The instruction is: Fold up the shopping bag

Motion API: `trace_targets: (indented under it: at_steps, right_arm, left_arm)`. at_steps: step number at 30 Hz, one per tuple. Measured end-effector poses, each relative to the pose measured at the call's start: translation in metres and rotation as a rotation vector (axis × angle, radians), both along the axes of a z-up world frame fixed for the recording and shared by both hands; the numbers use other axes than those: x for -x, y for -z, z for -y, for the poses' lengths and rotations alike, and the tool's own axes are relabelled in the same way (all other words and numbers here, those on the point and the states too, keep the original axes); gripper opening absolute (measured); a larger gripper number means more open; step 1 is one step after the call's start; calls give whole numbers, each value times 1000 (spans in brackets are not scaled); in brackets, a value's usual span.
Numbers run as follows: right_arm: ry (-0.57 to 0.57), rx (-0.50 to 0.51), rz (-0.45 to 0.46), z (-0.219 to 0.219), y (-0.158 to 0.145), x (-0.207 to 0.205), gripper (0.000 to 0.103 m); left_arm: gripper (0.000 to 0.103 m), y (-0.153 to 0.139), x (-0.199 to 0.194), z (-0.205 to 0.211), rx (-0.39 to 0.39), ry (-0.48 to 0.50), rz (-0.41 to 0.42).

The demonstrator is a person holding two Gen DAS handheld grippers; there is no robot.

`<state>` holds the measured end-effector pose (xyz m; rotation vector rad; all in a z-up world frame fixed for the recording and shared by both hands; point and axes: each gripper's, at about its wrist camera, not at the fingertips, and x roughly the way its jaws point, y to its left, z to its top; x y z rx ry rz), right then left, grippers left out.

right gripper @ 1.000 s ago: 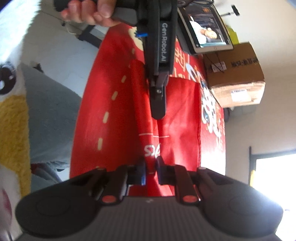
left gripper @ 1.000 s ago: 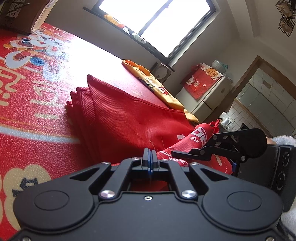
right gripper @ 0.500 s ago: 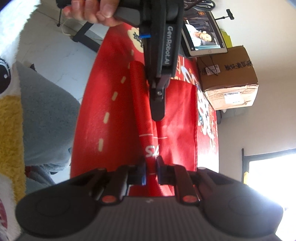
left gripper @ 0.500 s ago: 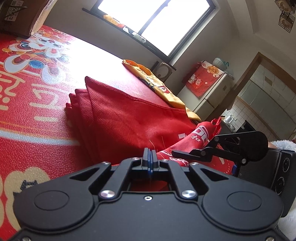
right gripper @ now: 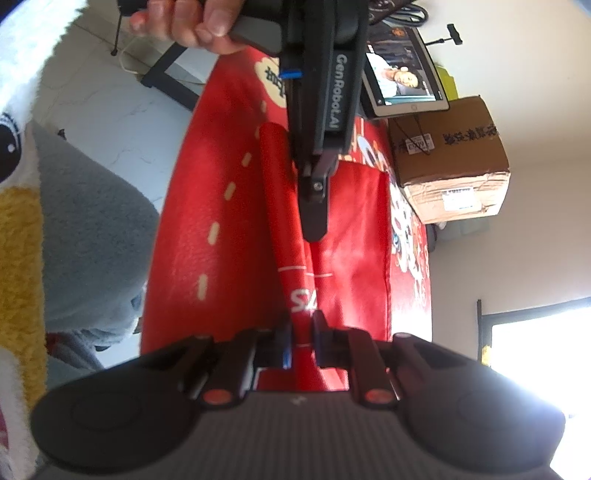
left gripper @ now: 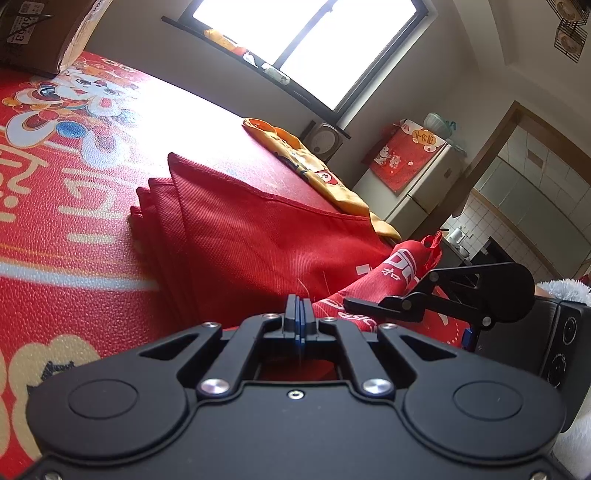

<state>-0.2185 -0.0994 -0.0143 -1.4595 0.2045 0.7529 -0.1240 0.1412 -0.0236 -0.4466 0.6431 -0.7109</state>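
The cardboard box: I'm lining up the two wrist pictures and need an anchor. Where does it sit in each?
Left wrist view: cardboard box fills the top left corner, cut off by the frame, beyond the red shopping bag.
Right wrist view: the box stands at upper right, below a tablet.
Shared landmark: the cartoon print on the red table cover, beside the box in both.

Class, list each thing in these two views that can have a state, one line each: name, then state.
red shopping bag: lying flat on the table, partly folded, near edge rolled and lifted.
left gripper: shut.
right gripper: shut on the bag's rolled edge.
tablet: screen on.
cardboard box: closed, taped.
yellow bag: lying flat beyond the red one.
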Motion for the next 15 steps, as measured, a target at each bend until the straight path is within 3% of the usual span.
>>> trace_targets:
  at_steps: [15]
  right_arm:
    - [-79,65,-9,5,0,-1,10]
  left_arm:
    - [3,3,2,-1,10,5,23]
